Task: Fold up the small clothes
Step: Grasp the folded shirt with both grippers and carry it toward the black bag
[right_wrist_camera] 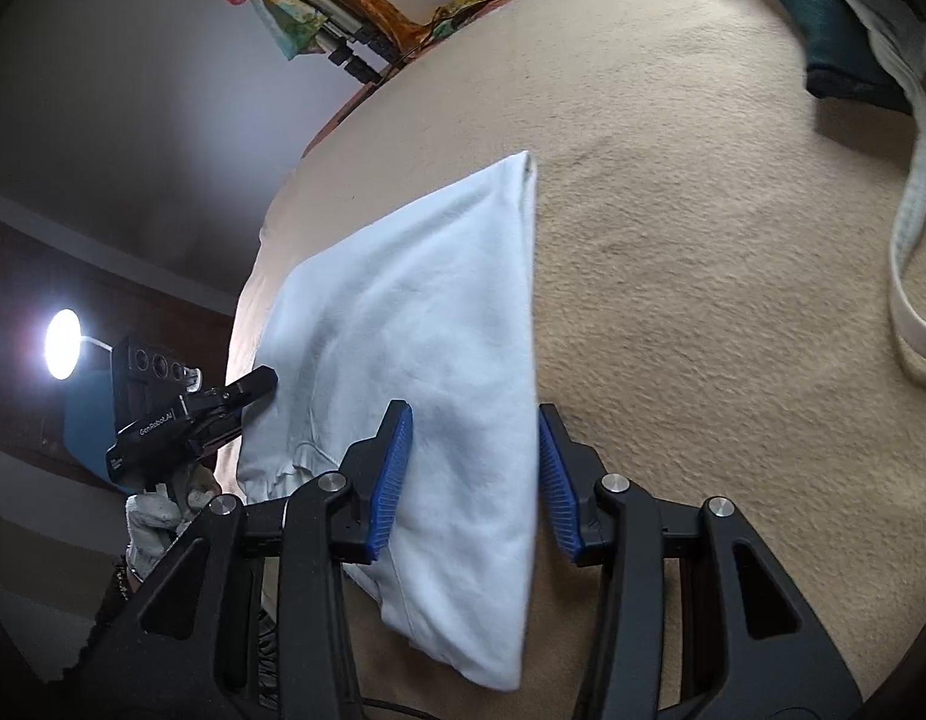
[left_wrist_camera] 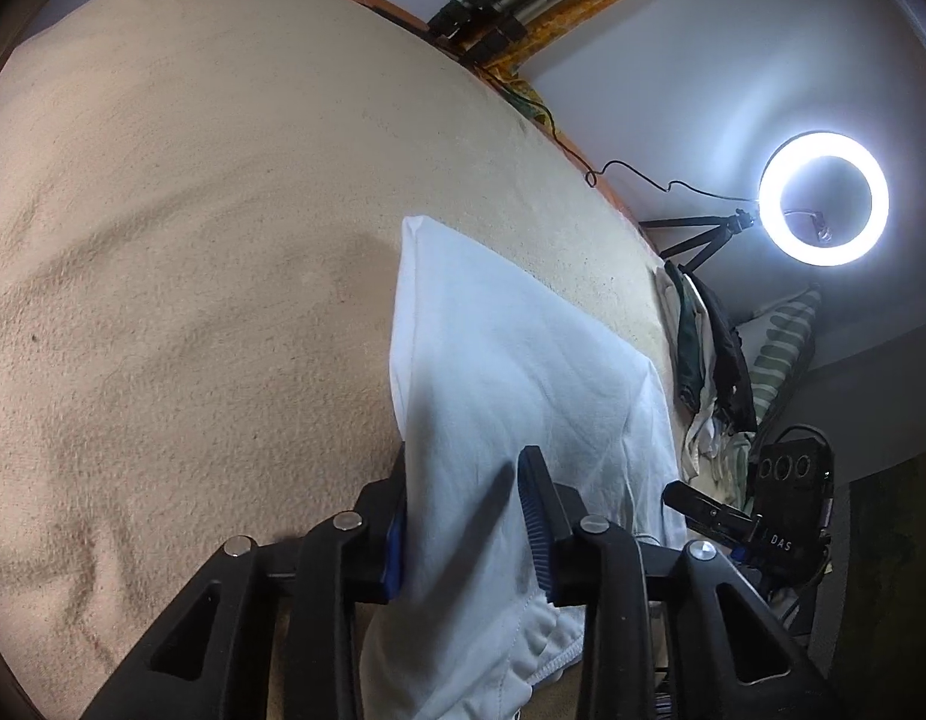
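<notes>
A white garment (left_wrist_camera: 511, 372) lies folded on the beige blanket (left_wrist_camera: 193, 240), with one corner pointing away from me. My left gripper (left_wrist_camera: 463, 456) reaches over its near end. The left pad sits at the cloth's edge, the right pad rests on top, and a clear gap remains between them. In the right wrist view the same garment (right_wrist_camera: 415, 324) runs under my right gripper (right_wrist_camera: 474, 414). Its jaws stand apart astride the cloth's straight right edge, without pinching it. The left gripper (right_wrist_camera: 262, 381) shows at the garment's left side, held by a gloved hand (right_wrist_camera: 151, 522). The right gripper (left_wrist_camera: 685, 495) shows at the garment's right side.
A pile of dark and pale clothes (left_wrist_camera: 703, 360) lies along the blanket's right side, also seen as a clothes pile (right_wrist_camera: 835, 30) with a white strap (right_wrist_camera: 913, 210) trailing out. A ring light (left_wrist_camera: 823, 198) on a tripod stands beyond the bed edge. Metal poles (left_wrist_camera: 499, 0) lean at the far corner.
</notes>
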### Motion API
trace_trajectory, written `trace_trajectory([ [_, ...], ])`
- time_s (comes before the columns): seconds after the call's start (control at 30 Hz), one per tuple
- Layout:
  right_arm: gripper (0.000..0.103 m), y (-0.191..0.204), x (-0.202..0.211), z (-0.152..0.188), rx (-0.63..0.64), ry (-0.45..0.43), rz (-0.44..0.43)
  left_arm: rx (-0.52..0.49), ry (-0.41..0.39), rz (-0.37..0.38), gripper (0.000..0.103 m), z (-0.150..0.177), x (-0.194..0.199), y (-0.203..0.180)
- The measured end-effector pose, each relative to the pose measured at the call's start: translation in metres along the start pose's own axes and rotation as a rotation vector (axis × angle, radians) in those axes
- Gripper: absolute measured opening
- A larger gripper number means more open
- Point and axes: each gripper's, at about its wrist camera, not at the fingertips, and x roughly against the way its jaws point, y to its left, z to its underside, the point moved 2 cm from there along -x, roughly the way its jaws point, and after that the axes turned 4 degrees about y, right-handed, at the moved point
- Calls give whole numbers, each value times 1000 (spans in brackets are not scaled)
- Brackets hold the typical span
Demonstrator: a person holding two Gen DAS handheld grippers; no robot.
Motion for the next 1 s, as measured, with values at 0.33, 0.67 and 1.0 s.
trace_trajectory([
  [0.33,12,47,-1,1,207,-8,251,-145,-55,-115,9,6,6,-23],
  [0.67,9,92,16,19,412,-88,455,-285,-122,-144,8,19,20,-62],
  [1.0,9,112,49,30,497,-176,519,-319,-146,-93,7,21,29,-91],
])
